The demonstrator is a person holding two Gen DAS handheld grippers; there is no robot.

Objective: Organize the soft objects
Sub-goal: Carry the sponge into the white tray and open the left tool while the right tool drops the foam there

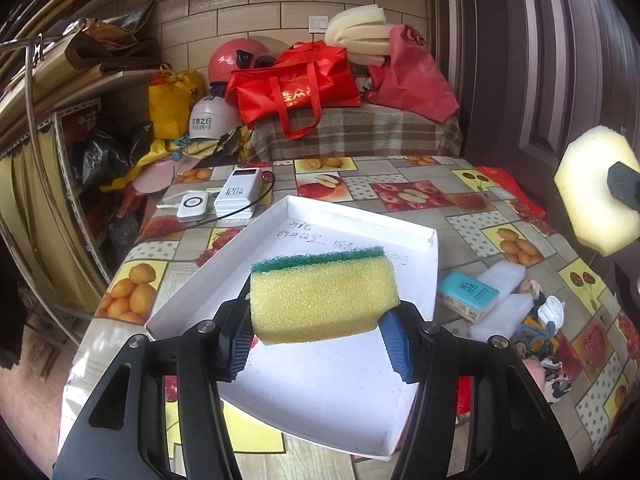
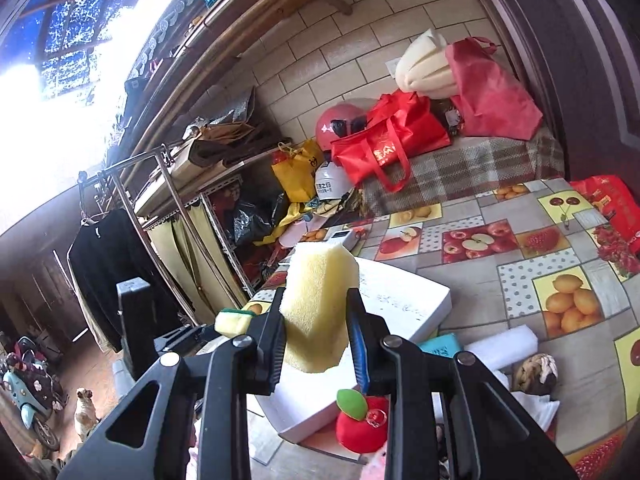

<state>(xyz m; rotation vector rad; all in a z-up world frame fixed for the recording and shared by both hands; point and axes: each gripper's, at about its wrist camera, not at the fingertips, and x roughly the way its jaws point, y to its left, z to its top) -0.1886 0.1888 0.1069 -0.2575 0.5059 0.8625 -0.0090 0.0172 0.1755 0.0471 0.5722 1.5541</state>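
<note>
Left gripper (image 1: 318, 334): I see it clenched on the scouring sponge (image 1: 324, 296), above the white tray (image 1: 352, 392).
Right gripper (image 2: 316, 330): I see it clamping the foam block (image 2: 320, 300); plush apple (image 2: 362, 422) at 5 o'clock.

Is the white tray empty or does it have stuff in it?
Empty: the white tray shows only bare floor and handwriting; the sponge hangs above it.

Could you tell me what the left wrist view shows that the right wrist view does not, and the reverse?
Only the left wrist view shows the white wireless charger beside the power bank, and the full inside of the white tray.

Only the right wrist view shows the red plush apple, the dog, the scooter and the window.

Both show the green-backed sponge in the left gripper, the pale foam block in the right gripper, and the red tote bag.
</note>
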